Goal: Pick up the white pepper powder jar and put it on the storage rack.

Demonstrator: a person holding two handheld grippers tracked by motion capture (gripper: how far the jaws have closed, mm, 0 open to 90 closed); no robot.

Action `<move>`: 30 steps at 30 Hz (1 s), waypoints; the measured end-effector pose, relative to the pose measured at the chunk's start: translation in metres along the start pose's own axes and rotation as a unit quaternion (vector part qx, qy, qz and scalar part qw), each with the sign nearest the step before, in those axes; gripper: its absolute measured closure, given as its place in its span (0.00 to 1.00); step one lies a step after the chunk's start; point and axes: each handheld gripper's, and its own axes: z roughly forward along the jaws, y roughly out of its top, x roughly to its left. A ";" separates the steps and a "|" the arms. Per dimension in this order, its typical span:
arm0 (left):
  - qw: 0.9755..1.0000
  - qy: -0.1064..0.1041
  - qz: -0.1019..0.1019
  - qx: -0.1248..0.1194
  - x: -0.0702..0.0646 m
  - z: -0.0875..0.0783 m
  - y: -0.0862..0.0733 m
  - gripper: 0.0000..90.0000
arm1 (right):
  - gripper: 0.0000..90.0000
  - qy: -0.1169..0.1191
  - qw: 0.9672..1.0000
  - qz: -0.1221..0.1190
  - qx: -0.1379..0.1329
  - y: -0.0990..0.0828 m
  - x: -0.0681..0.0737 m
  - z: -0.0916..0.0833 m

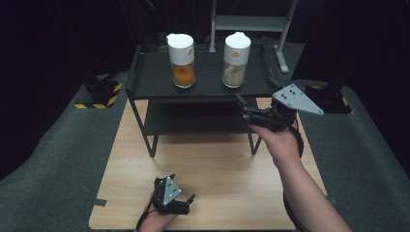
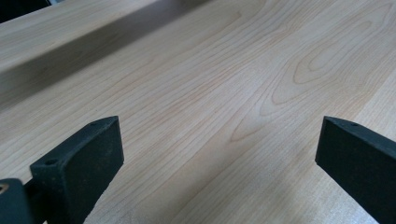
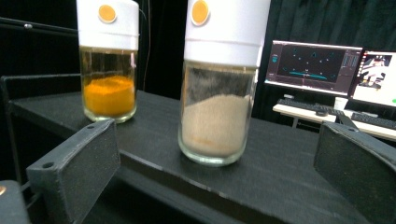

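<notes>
R tongs (image 1: 244, 112) wide open, empty, faced beige-powder jar (image 3: 218, 84) on black shelf (image 1: 154, 77); orange jar (image 1: 182, 60) beside. L tongs (image 1: 186, 200) open, empty, over tabletop (image 2: 224, 84).

A clear glass jar with a tall white plastic lid (image 1: 236, 60) stands upright on the top board of the black two-tier shelf (image 1: 154, 82), toward its right end. It is roughly half full of pale beige powder, heaped higher on one side, and the lid is on and bears a small round orange dot (image 3: 200, 11). In the right gripper view the jar (image 3: 219, 88) sits near the shelf's front edge.
</notes>
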 end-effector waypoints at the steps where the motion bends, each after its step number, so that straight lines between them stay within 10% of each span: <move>1: 1.000 0.000 0.000 0.000 0.000 0.000 0.000 0.01 | 0.00 0.001 1.000 -0.001 0.001 -0.002 0.000 -0.002; 30: 1.000 0.001 0.000 -0.007 -0.001 -0.001 -0.002 0.01 | 0.00 0.017 0.996 -0.051 0.067 -0.087 0.013 -0.043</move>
